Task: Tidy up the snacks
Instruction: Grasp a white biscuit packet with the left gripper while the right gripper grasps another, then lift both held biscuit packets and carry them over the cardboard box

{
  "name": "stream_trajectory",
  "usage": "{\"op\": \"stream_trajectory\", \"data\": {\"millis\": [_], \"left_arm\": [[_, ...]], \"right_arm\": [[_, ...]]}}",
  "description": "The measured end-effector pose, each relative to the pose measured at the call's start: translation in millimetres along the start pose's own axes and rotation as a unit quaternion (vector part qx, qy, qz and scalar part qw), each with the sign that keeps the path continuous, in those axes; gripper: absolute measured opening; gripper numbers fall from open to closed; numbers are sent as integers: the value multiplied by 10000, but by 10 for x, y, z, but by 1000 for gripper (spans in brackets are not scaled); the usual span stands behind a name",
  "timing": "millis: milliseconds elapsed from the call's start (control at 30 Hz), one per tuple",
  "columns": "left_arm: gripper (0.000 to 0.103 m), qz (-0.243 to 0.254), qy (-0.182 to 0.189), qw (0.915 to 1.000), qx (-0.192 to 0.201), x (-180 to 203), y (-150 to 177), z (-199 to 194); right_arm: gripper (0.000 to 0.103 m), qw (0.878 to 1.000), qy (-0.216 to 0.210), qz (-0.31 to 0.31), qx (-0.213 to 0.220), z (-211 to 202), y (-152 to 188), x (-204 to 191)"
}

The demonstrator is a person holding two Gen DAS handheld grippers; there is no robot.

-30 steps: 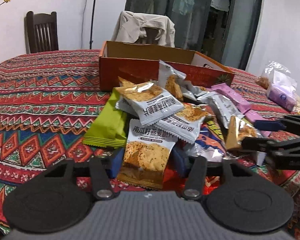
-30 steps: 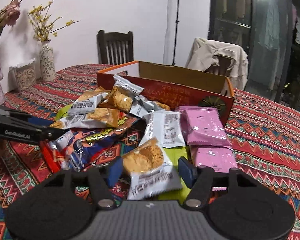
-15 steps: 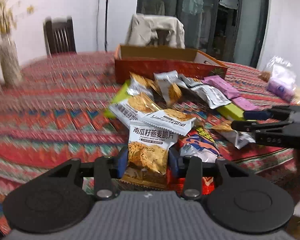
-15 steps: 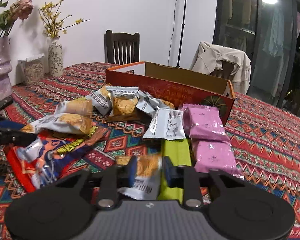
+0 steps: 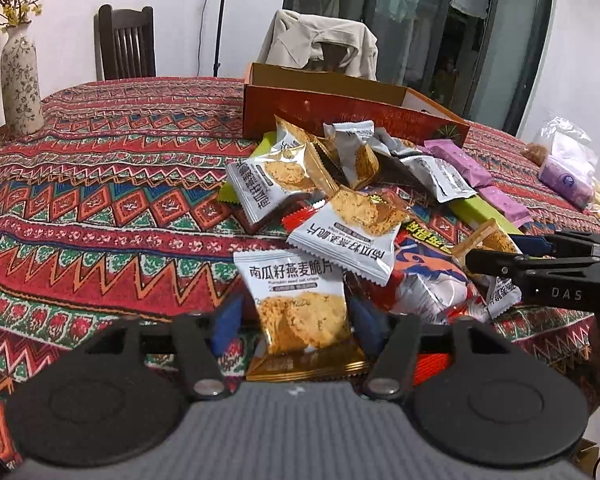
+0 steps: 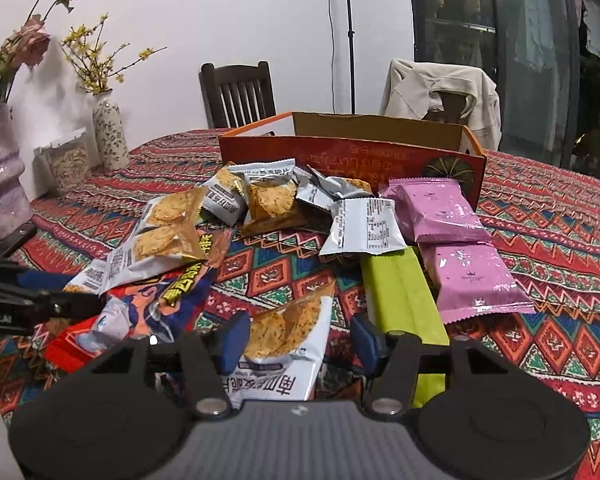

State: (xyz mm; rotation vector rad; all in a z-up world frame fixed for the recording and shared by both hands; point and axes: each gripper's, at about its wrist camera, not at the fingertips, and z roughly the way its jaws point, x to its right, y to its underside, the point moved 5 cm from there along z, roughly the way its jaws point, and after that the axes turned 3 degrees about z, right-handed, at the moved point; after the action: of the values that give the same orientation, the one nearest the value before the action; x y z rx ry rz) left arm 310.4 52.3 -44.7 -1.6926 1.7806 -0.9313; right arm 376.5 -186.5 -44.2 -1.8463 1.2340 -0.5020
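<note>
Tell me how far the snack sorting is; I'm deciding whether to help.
Barely started. Done: nothing visibly in the box; its inside is mostly hidden. In hand: the left gripper and right gripper each straddle a cracker pack, jaws just opened, pads not pressing. Left: the pile, pink packs and green pack.

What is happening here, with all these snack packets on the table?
A person with a gripper in each hand is sorting snacks on a patterned tablecloth. The left gripper has just opened; a white and gold cracker packet lies loose between its fingers. The right gripper has also just opened around another cracker packet. The pile sits in front of the orange box, with pink packets and a green packet beside it.
</note>
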Motion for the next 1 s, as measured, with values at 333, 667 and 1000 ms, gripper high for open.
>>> {"op": "stream_trajectory", "data": {"millis": [333, 667, 1000], "left_arm": [[41, -67, -105, 9999, 99, -78, 9, -124], [41, -1, -56, 9991, 426, -2, -85, -413], [41, 200, 373, 9949, 912, 126, -611, -588]], "right_arm": [[69, 9998, 98, -130, -91, -1, 66, -194], [43, 9996, 254, 116, -72, -124, 155, -38], [41, 9988, -17, 270, 416, -487, -26, 77]]}}
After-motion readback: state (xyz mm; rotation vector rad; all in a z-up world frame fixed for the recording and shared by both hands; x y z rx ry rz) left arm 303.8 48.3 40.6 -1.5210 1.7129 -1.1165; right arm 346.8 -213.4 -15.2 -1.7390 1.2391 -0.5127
